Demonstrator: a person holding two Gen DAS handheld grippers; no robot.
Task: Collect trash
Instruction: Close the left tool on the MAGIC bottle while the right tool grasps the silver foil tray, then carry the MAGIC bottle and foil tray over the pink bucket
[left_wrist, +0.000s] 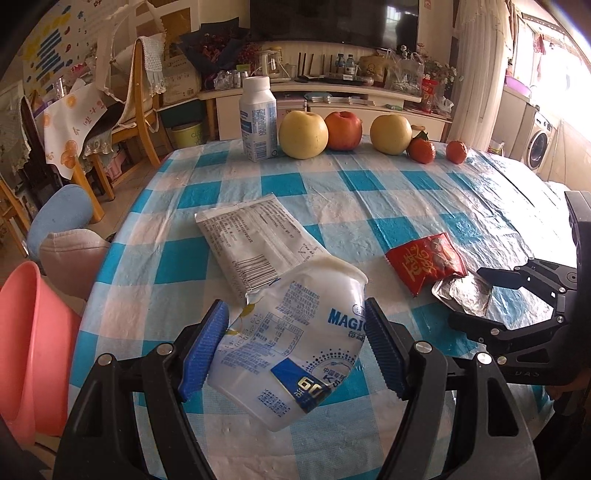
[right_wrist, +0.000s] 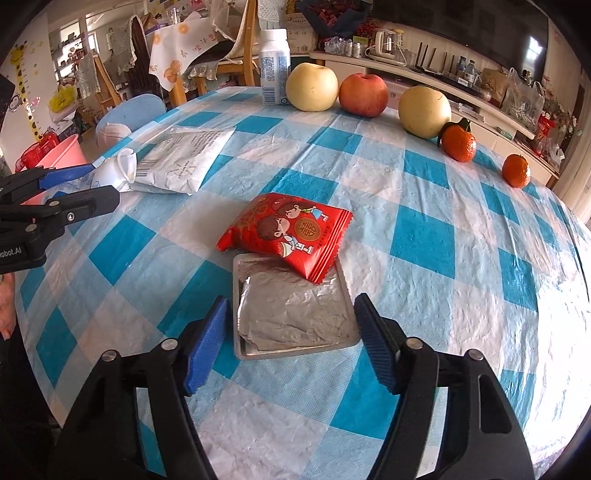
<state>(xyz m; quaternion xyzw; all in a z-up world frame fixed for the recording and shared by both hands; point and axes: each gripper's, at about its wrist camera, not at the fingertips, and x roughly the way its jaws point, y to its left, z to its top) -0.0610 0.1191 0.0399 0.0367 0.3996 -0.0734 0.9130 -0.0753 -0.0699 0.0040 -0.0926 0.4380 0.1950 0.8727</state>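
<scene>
Trash sits scattered over the blue-and-white checked tablecloth (right_wrist: 424, 236). My left gripper (left_wrist: 295, 345) has its blue pads pressed against both sides of a crumpled white yogurt cup (left_wrist: 295, 332), printed in blue; the cup is tilted, open mouth facing away from me, and appears lifted off the cloth. Just behind the cup a flat silver-white wrapper (left_wrist: 251, 240) lies on the table, barcode end toward me.

My right gripper (right_wrist: 291, 341) points down at a foil packet (right_wrist: 291, 314) resting in a shallow metal tray (right_wrist: 295, 350). The jaws stand either side of the tray, fairly wide; the left pad sits just beside the tray's edge, and the right pad looks close to the other edge. I cannot tell whether either pad touches it. Nothing is clamped. A red snack packet (right_wrist: 291, 232) with cartoon figures lies across the tray's far end, overlapping the foil.

Along the far edge of the table: a white bottle (left_wrist: 258, 118) with a white cap, upright; two yellow apples (left_wrist: 303, 134), a red apple (left_wrist: 343, 130) between them; two mandarins (left_wrist: 422, 149) to the right. A pink bucket (left_wrist: 26, 350) stands off the table at left, beside a blue stool (left_wrist: 59, 218).
</scene>
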